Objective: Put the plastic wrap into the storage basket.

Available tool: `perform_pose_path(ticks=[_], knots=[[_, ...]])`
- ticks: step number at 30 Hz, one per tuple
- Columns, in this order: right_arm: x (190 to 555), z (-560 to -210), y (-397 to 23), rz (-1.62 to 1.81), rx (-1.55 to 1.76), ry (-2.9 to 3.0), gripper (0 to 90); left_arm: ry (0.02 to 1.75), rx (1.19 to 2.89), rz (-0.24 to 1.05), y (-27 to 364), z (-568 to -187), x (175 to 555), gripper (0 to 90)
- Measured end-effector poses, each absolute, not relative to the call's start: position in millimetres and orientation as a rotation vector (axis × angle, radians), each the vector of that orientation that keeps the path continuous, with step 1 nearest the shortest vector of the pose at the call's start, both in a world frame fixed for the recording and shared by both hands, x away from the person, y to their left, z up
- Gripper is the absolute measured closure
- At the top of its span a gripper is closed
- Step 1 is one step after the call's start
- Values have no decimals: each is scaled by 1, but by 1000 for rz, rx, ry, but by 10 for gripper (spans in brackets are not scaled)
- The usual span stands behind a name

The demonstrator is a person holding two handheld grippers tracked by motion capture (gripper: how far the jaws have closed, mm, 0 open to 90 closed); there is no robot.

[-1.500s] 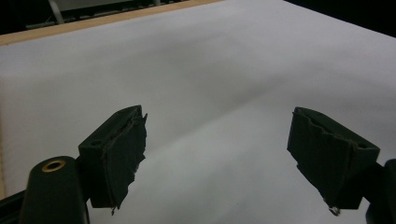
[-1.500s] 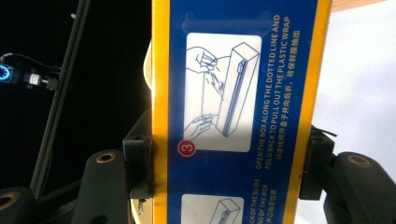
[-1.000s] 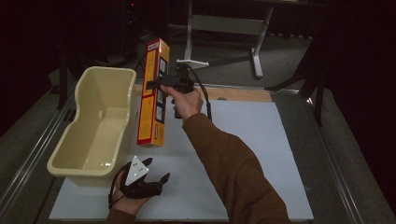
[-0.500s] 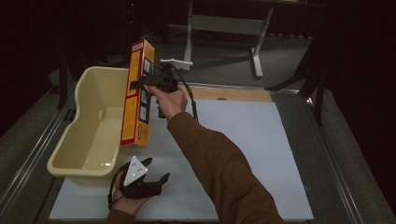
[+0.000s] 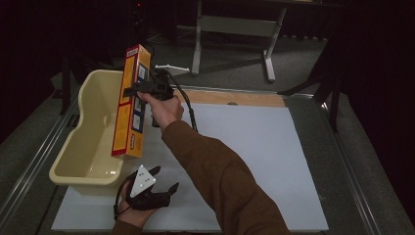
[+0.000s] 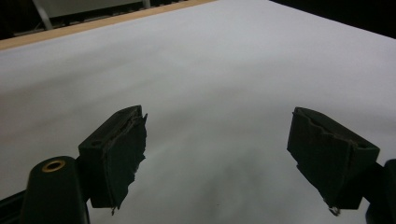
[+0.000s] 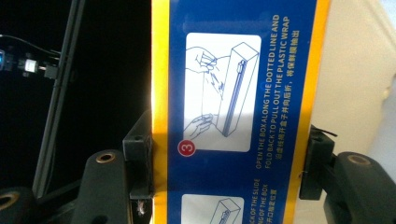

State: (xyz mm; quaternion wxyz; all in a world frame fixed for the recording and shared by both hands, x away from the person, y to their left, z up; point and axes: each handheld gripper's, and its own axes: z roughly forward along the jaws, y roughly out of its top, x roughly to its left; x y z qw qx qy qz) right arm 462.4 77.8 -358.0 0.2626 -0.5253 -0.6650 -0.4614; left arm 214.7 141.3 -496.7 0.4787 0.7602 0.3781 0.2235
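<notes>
So here's where I'm at. My right gripper (image 5: pixel 131 91) has the long yellow and blue box (image 5: pixel 130 103) pinched across its narrow width, one pad on each yellow edge. In the right gripper view the box (image 7: pixel 233 93) sits squarely between the two black jaws, blue instruction panel facing the camera, with printed drawings and a red number three. The pads press right up against both sides, so it's a firm clamp.

From the high view the box is up in the air, standing nearly upright with a slight tilt, and it hangs over the right-hand rim of the cream plastic tub (image 5: pixel 85 147). Its lower end is above the tub's edge, not resting on anything that I can make out. The tub sits at the left side of the white table mat (image 5: pixel 259 156), partly overhanging it.

My left gripper (image 5: pixel 164 182) is parked low near the front edge of the mat, just in front of the tub's near corner, with the grey plate on top facing up. In the left gripper view its fingers (image 6: pixel 116 156) are spread wide with nothing between them, just bare white mat ahead.
</notes>
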Motion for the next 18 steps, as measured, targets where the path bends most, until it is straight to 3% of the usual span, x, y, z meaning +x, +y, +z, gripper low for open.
perform_pose_path(ticks=[18], knots=[[456,-358,92,-1239,-1372,-1734,390,908,1842,551,141,-495,215,192]])
